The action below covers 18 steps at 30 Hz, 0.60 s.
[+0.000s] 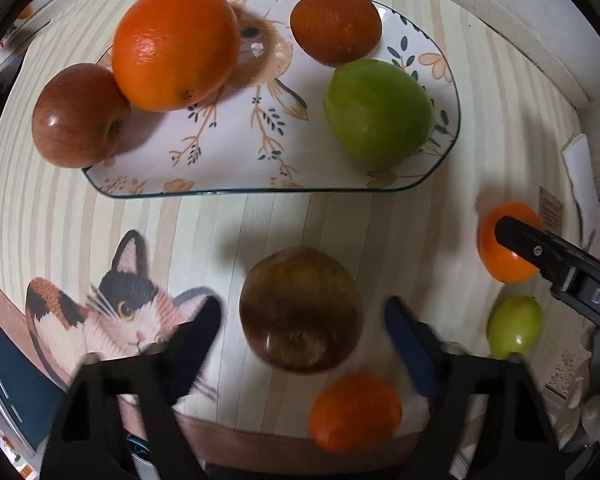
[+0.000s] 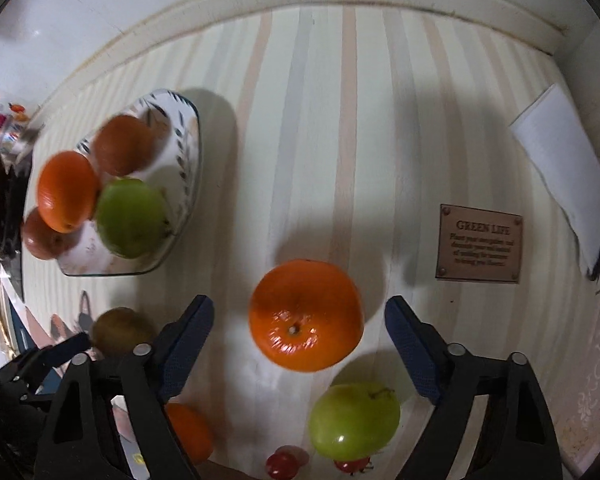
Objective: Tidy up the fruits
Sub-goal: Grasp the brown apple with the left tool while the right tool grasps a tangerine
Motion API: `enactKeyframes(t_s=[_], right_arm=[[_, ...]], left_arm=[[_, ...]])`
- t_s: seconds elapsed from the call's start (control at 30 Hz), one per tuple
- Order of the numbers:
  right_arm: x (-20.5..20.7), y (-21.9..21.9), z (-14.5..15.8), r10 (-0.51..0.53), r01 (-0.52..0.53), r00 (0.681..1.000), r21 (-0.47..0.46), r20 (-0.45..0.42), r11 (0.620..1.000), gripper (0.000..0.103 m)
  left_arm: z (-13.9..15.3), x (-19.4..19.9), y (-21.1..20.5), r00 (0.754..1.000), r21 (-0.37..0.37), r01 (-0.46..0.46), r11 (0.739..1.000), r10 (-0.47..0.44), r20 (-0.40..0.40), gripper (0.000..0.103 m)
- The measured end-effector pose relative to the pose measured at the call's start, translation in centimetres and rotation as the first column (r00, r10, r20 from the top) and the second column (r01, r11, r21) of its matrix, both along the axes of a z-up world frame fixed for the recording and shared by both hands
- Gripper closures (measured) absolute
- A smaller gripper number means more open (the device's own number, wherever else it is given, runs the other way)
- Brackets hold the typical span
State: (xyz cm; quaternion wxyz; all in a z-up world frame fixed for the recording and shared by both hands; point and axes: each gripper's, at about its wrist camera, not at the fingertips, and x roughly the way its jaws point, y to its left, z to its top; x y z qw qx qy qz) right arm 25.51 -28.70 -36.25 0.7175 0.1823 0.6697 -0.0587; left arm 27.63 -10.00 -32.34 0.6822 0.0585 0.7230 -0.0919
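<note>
A patterned plate (image 1: pixel 236 148) holds a red apple (image 1: pixel 78 116), a big orange (image 1: pixel 176 46), a dark orange (image 1: pixel 336 24) and a green apple (image 1: pixel 378 112); the plate (image 2: pixel 188 148) also shows at the left of the right wrist view. My left gripper (image 1: pixel 302 320) is open, its fingers either side of a dark brownish apple (image 1: pixel 300 308) on the striped mat. My right gripper (image 2: pixel 300 324) is open around an orange (image 2: pixel 306 316). A green apple (image 2: pixel 354 420) lies just below it. Another orange (image 1: pixel 356 412) lies near the table's front edge.
A cat picture (image 1: pixel 112 312) is printed on the mat at the left. A brown "Green Life" label (image 2: pixel 480 248) and a white paper (image 2: pixel 560 168) lie at the right. A wall edge runs behind the table. Small red things (image 2: pixel 282 464) sit at the front edge.
</note>
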Motion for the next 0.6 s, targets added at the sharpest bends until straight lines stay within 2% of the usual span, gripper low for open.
enactKeyframes(t_s=[0.07,0.23,0.43,0.6], right_arm=[[0.3,0.4,-1.0,0.021,-0.021,1.0,-0.017,-0.024,1.0,0.036],[0.5,1.8,-1.3,0.059,-0.06,0.998,-0.056,-0.018,0.997,0.036],[-0.8,6.5,-0.5,0.119,-0.118,0.993,0.008,-0.018,0.993,0.037],[-2.0,9.8,-1.7,0.147,-0.145,0.988,0.039,-0.047,0.989,0.037]], left_arm=[[0.0,-0.1,0.1,1.0,-0.011,-0.01,1.0,0.01,0.011,0.041],[0.5,-0.9,1.4,0.999,0.009,0.003,1.0,-0.003,0.041,0.042],[1.2,-2.2,5.9,0.999,0.015,-0.03,0.999,0.029,0.014,0.042],[0.9,-3.0,8.3,0.997,-0.013,-0.075,0.997,0.075,-0.011,0.041]])
